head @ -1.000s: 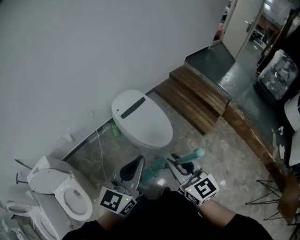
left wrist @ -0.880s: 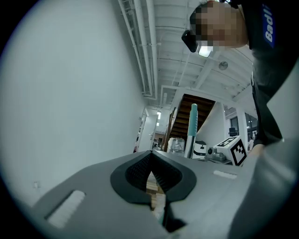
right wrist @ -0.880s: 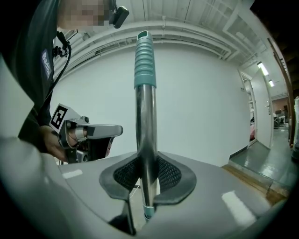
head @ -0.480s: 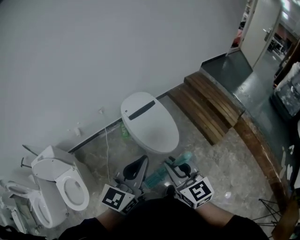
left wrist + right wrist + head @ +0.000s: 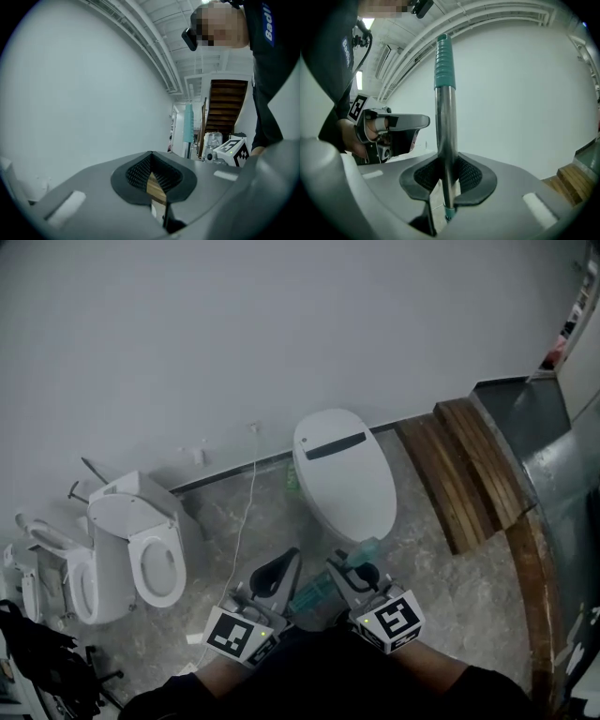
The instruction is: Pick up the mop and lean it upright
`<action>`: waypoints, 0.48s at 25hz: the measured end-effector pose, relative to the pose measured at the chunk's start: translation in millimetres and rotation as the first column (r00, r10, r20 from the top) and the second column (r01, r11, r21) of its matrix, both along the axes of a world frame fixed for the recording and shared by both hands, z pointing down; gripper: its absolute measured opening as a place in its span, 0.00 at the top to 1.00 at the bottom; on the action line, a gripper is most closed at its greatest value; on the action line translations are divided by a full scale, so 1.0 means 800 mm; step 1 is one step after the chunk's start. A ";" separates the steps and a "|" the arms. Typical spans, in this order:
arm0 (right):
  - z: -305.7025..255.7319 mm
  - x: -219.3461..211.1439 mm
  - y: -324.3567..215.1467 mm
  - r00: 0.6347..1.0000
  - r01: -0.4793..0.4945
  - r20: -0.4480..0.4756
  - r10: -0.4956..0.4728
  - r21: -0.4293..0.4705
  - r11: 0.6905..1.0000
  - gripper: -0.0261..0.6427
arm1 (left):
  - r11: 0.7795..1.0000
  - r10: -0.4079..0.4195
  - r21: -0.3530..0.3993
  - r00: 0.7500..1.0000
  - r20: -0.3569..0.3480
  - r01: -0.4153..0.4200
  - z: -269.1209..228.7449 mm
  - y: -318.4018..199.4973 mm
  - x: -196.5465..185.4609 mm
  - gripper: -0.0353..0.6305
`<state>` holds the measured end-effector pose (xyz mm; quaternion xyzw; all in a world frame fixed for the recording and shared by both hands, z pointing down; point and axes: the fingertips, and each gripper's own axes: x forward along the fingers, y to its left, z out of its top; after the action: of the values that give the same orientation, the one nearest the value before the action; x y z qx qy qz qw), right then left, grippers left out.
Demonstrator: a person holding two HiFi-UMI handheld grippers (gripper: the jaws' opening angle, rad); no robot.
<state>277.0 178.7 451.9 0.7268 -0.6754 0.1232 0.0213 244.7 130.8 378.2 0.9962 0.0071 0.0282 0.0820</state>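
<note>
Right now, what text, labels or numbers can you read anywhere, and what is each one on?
"Bad": white print on the person's dark shirt, cut off by the picture's edge.
Print on the sleeve: too blurred to read.
Marker cubes: square patterns only, no letters.

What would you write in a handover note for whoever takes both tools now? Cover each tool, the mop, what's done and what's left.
Right tool: shut on the mop handle, which stands about upright between its jaws, teal grip on top.
Left tool: shut, empty, beside it.
Done: mop picked up and in hand; its head is out of view.
Left: probably lean it against the wall, then let go.
</note>
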 end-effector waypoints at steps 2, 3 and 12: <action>0.003 -0.008 -0.013 0.999 0.038 0.006 -0.038 -0.006 0.999 0.84 | 0.999 -0.032 -0.007 0.999 -0.002 0.032 0.000 -0.008 -0.007 0.92; 0.003 -0.011 -0.019 0.999 0.052 0.006 -0.052 -0.009 0.999 0.84 | 0.999 -0.043 -0.011 0.999 -0.004 0.043 0.001 -0.013 -0.011 0.92; 0.009 -0.014 -0.085 0.999 0.048 0.007 -0.047 -0.054 0.997 0.84 | 0.998 -0.045 -0.037 0.998 -0.043 0.043 0.003 -0.095 -0.018 0.92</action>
<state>265.7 110.6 459.3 0.7094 -0.6890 0.1428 0.0419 230.2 54.6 380.6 0.9949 -0.0124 0.0042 0.1004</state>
